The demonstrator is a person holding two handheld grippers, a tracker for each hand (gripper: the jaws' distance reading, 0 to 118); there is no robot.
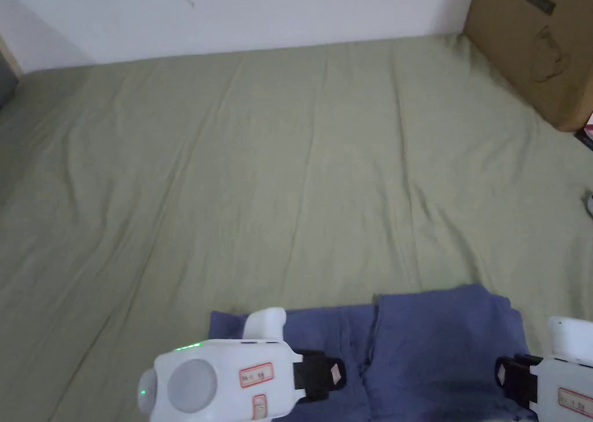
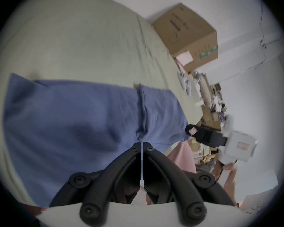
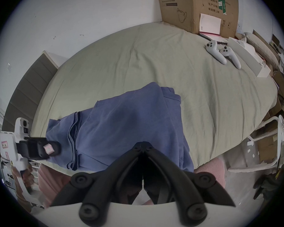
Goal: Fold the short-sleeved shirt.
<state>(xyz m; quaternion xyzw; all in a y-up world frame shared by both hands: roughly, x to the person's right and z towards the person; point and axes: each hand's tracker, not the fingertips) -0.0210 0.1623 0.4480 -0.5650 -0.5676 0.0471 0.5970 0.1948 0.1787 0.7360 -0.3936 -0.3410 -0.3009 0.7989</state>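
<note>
- The blue shirt point(image 1: 428, 348) lies partly folded on the near edge of the bed point(image 1: 260, 168), which has a green sheet.
- Left claw point(image 2: 142, 143): its jaws are pressed together at the shirt's edge; whether cloth is between them I cannot tell.
- Right claw point(image 3: 143, 143): jaws pressed together, over the shirt.
- The right gripper view also shows two white controllers point(image 3: 223, 55) beside the cardboard box point(image 3: 195, 7).
</note>
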